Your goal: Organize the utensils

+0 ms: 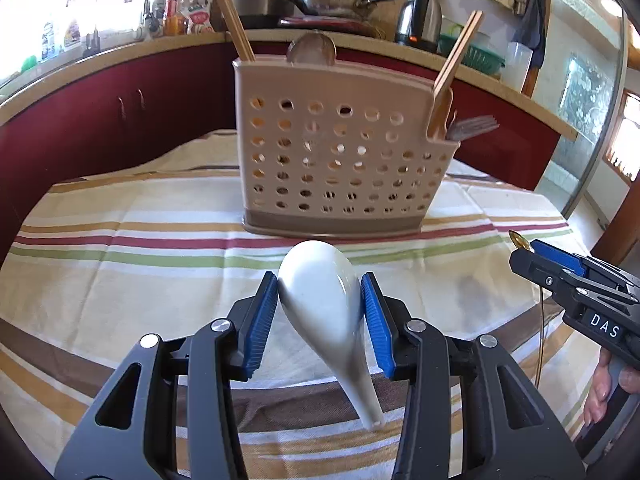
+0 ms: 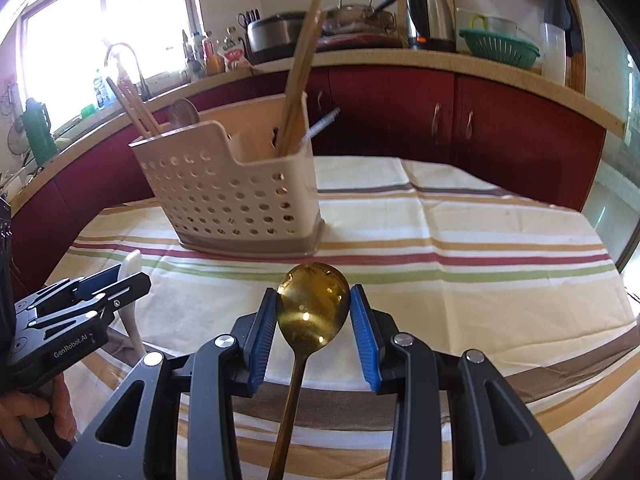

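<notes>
My left gripper (image 1: 320,292) is shut on the bowl of a white ceramic spoon (image 1: 324,304), held above the striped cloth with its handle pointing back and down. My right gripper (image 2: 314,304) is shut on the bowl of a gold metal spoon (image 2: 312,300), its handle hanging toward me. A beige perforated utensil caddy (image 1: 340,160) stands on the table ahead of both, and shows in the right wrist view (image 2: 240,196). It holds wooden chopsticks (image 1: 232,16), a wooden spoon (image 1: 312,50) and a metal fork (image 1: 472,126). The right gripper shows in the left wrist view (image 1: 560,276), the left one in the right wrist view (image 2: 92,300).
A striped tablecloth (image 1: 120,248) covers the round table. Behind it runs a dark red cabinet with a counter (image 2: 440,60) carrying a kettle (image 2: 430,16), pans, bottles and a green basket (image 2: 500,50). A window and sink tap are at the left.
</notes>
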The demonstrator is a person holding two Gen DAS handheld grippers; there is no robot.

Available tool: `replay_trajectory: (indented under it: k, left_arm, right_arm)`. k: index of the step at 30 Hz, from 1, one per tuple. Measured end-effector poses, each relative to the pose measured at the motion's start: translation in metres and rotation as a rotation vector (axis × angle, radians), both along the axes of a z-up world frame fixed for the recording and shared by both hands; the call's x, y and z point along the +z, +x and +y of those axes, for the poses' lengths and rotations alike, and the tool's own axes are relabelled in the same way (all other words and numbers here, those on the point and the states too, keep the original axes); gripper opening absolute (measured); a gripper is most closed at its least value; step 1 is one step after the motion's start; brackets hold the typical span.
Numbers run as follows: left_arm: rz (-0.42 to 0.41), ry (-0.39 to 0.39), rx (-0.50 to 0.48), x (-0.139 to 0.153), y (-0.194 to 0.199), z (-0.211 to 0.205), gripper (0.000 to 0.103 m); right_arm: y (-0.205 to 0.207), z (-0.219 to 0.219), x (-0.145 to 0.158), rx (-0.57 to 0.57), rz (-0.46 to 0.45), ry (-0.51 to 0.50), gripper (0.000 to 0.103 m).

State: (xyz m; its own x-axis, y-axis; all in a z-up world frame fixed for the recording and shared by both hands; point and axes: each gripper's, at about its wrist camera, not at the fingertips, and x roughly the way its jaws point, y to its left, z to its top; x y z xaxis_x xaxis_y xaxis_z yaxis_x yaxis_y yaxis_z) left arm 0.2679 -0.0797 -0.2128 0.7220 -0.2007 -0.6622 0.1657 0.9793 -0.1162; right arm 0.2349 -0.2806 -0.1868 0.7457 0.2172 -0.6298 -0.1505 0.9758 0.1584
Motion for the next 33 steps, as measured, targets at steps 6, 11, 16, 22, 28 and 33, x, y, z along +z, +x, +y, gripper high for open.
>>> replay_trajectory:
  k: [6, 11, 16, 22, 28, 33]
  left_arm:
    - [-0.046, 0.005, 0.012, 0.011, -0.01, 0.007, 0.042]
    - [-0.064, -0.005, 0.02, 0.016, -0.015, 0.01, 0.041]
    - [-0.068, -0.008, 0.022, 0.016, -0.016, 0.011, 0.041]
    - [-0.078, -0.012, 0.022, 0.019, -0.017, 0.015, 0.015]
    - [-0.038, -0.03, 0.012, 0.012, -0.012, 0.019, 0.008]
    - [-0.037, -0.03, 0.02, 0.013, -0.011, 0.021, 0.005]
  right_arm:
    - [-0.006, 0.002, 0.007, -0.006, -0.031, -0.006, 0.037]
    - [-0.01, 0.005, 0.009, -0.006, -0.038, -0.012, 0.037]
    - [-0.011, 0.006, 0.011, -0.007, -0.04, -0.014, 0.037]
    - [-0.011, 0.006, 0.011, -0.005, -0.042, -0.016, 0.037]
    - [-0.011, 0.006, 0.011, -0.007, -0.043, -0.016, 0.037]
    - [-0.011, 0.005, 0.012, -0.007, -0.045, -0.013, 0.037]
